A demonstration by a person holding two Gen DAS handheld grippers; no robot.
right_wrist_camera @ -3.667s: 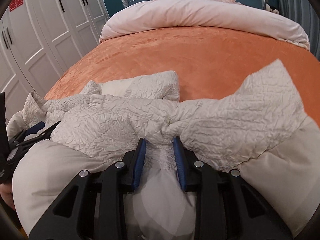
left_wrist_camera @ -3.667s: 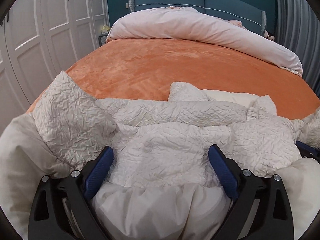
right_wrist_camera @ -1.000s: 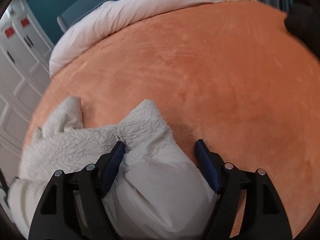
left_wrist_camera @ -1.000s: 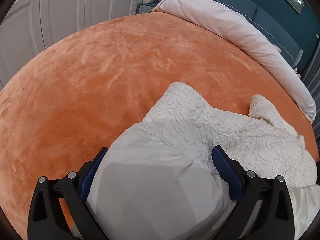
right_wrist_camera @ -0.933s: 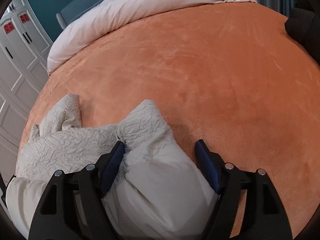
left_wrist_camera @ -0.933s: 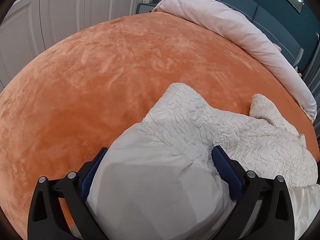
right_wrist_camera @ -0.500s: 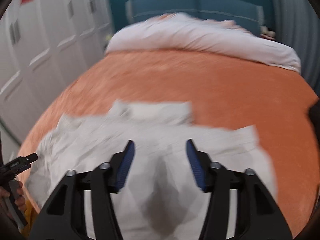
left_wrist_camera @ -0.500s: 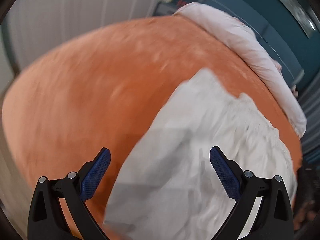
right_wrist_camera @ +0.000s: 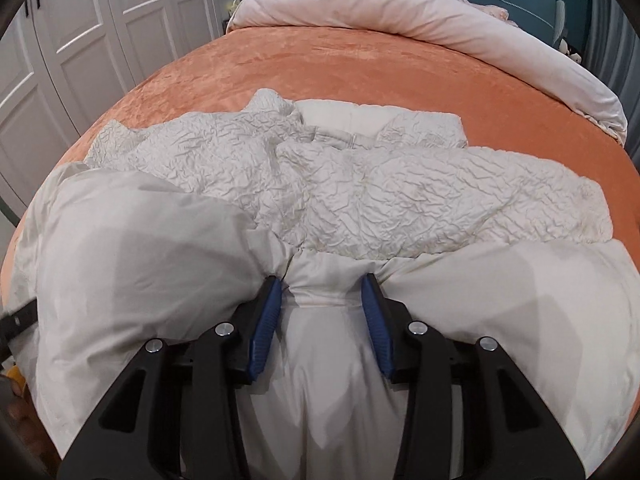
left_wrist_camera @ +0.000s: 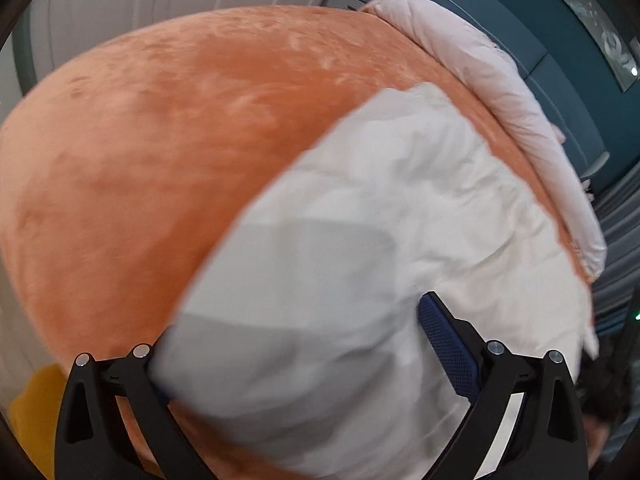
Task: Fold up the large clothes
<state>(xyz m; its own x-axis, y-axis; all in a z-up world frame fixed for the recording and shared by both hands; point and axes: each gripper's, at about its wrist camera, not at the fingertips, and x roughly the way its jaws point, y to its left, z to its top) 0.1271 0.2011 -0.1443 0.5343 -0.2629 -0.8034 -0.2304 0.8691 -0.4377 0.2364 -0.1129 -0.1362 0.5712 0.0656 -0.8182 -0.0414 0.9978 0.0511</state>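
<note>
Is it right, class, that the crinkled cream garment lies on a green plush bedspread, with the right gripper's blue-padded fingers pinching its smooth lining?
Not quite. The plush bedspread is orange, not green, as the right wrist view shows. The rest holds: the crinkled cream garment lies on it, and the right gripper pinches its smooth lining.

light: even, soft indoor | L view — motion blur | R view sharp | edges — fisheye warp, dark vignette

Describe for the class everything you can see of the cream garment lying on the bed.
The cream garment is a large padded piece: crinkled, quilted fabric on top, smooth pale lining turned up along the near edge. It lies spread across the orange bedspread. The right gripper pinches a bunched fold of lining; the left gripper straddles another part.
</note>
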